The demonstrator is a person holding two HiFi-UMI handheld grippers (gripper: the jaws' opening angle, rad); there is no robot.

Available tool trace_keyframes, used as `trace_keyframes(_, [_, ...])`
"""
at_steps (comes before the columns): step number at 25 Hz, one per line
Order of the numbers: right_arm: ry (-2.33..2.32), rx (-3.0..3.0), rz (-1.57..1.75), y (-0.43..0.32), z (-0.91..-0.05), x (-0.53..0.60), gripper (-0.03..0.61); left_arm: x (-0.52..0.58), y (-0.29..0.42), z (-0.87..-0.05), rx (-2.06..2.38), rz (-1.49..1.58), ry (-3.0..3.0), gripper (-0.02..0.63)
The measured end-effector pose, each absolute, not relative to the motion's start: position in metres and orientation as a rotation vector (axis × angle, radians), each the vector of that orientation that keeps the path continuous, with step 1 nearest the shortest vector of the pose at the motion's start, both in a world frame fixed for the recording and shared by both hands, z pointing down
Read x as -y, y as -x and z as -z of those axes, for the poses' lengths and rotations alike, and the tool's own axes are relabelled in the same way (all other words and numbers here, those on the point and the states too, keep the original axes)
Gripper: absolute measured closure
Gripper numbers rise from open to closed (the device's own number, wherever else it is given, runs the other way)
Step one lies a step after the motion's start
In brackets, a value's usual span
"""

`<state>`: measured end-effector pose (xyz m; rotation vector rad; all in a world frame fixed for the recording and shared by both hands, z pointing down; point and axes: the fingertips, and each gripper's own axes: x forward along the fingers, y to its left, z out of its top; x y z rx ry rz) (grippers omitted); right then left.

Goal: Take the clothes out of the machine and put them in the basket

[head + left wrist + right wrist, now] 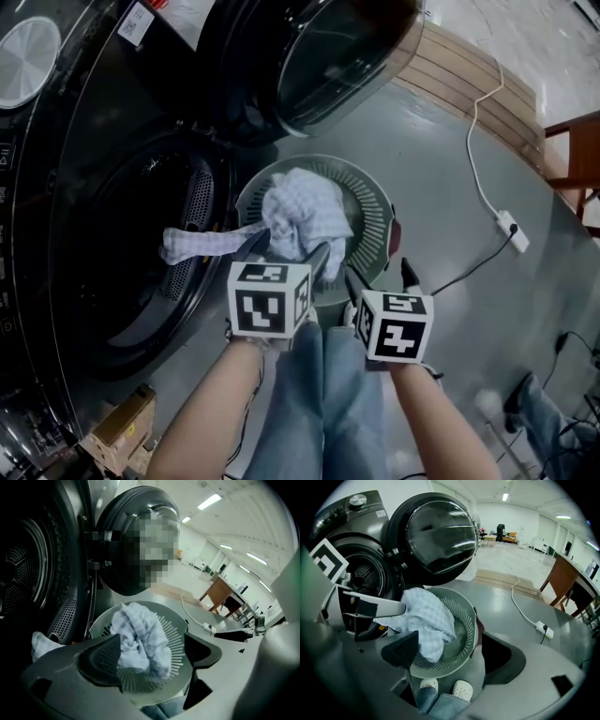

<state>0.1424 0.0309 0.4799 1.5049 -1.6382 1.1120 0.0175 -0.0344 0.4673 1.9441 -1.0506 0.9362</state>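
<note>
Hovering wide open and empty at six o'clock of the basket [373,208], the left gripper [286,253] and right gripper [380,277] seemed mid-placing: the checked cloth [300,216] lay inside, and its tail at nine o'clock, on the machine [141,281], probably needed pulling in next.

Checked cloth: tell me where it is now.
In the head view the cloth lies piled in the grey basket at centre, one end trailing left over the rim toward the machine's open drum.
</note>
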Motion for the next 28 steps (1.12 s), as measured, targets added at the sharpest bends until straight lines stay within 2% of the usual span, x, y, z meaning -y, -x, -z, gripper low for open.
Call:
trace_keyframes(12, [-1.485,1.663,-1.143,-0.117,-0.484,-0.027,0.163,0.04,0.055,-0.478,1.183,-1.064,-1.856,0.199])
trace_keyframes(22, [-1.401,1.702,-1.12,-0.081,-0.496,-0.023,0.167,0.046,0.167,-0.5,1.424,-1.295,-1.695,0.199])
trace_keyframes(28, [-1.37,1.717,-1.105,-0.065,-0.505,-0.017,0.172,0.054,0.209,-0.516,1.532,-1.508,-1.621,0.209])
